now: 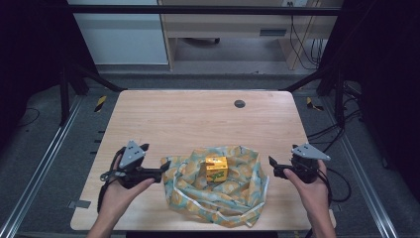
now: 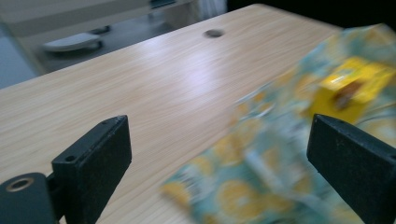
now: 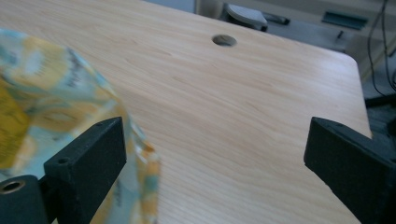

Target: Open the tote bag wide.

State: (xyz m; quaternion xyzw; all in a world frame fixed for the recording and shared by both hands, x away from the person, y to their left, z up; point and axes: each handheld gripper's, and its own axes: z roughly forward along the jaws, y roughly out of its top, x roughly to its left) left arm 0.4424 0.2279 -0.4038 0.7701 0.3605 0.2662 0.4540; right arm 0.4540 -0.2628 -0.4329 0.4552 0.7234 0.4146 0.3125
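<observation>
The patterned cloth bag is spread on the table between the two grippers, with a yellow carton standing on it near its middle. From the left gripper the bag's edge lies at 3 o'clock, just beside the jaws; from the right gripper it lies at 9 o'clock, slightly farther off. Both grippers are held wide open, nothing clamped.

Each hand carries a black gripper, the left gripper and the right gripper, topped by a grey three-cornered plate. Black cables trail from both. The jaws are flat black blocks with small screw holes; forearms are bare.
</observation>
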